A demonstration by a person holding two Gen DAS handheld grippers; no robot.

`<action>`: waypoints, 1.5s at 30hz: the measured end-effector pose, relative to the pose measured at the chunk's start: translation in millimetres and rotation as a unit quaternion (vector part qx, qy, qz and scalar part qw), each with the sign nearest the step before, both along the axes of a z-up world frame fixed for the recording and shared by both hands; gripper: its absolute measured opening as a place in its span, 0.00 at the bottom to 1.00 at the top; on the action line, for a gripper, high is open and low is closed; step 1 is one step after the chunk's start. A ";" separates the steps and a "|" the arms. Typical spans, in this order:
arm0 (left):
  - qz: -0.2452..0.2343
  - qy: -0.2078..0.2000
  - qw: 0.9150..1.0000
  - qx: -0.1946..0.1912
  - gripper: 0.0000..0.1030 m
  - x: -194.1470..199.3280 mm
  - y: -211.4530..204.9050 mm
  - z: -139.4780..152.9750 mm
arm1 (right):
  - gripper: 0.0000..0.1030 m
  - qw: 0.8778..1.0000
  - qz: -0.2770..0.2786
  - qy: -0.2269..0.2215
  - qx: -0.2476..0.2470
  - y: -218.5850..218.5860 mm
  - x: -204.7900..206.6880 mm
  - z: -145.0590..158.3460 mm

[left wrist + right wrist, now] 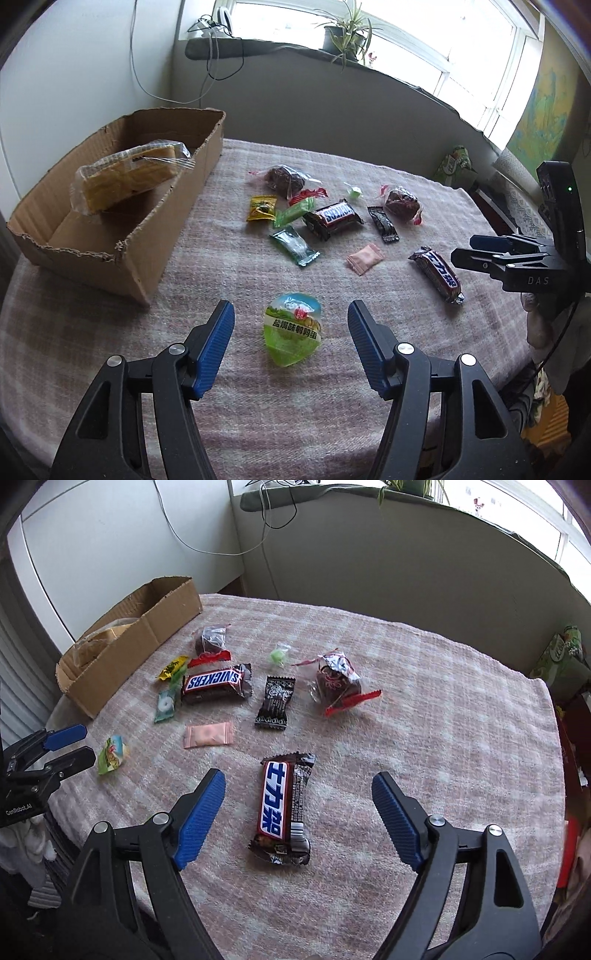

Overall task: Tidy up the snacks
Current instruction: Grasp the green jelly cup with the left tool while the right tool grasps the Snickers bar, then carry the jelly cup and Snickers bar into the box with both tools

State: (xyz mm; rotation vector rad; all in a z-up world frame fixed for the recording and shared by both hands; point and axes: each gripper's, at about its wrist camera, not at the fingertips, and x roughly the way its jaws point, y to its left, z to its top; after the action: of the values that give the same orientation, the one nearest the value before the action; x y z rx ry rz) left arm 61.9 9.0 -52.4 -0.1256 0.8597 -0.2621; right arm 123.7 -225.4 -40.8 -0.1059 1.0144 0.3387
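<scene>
Two grippers over a table with a pink checked cloth (229, 266). Left gripper (291, 321) spread, green egg snack pack (293, 328) lying between its fingers, untouched. Right gripper (299, 794) spread wide, nothing pinched; dark chocolate bar (282, 808) flat on the cloth between its fingers. Cardboard box (147, 236) far left holds a wrapped yellow cake (127, 179). Snickers bar (214, 683), pink sachet (208, 734) and other small candies scattered mid-table.
</scene>
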 end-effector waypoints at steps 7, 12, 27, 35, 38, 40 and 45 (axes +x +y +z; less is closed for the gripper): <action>-0.010 0.012 0.999 0.030 0.61 7.1 -10.7 -12.5 | 0.71 1.000 0.012 0.022 0.000 4.5 -0.2 -17.3; -0.012 0.018 0.999 0.040 0.55 12.0 -12.8 -17.4 | 0.63 0.999 0.022 0.031 -0.008 10.8 1.9 -25.2; -0.021 0.019 0.998 0.062 0.35 14.2 -20.7 -24.8 | 0.39 0.998 0.023 0.040 -0.035 13.8 13.5 -34.3; -0.017 0.014 0.998 0.058 0.34 12.8 -18.1 -23.4 | 0.29 0.998 0.024 0.040 -0.039 16.9 20.1 -34.2; -0.015 0.012 0.998 0.055 0.34 11.5 -16.1 -21.5 | 0.29 0.999 0.019 0.039 -0.031 14.3 18.8 -32.5; -0.014 0.009 0.999 0.051 0.34 10.6 -14.9 -19.0 | 0.29 0.999 0.018 0.039 -0.026 13.0 16.4 -31.0; -0.008 -0.003 0.999 0.041 0.34 9.6 -9.9 -9.3 | 0.29 0.999 0.020 0.029 -0.021 13.3 12.4 -21.4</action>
State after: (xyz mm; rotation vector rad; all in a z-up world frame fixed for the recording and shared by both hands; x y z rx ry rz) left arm 71.4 -1.0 -61.6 -0.0421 0.8644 -0.2409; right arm 136.1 -212.1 -62.2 -0.1552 1.0790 0.3598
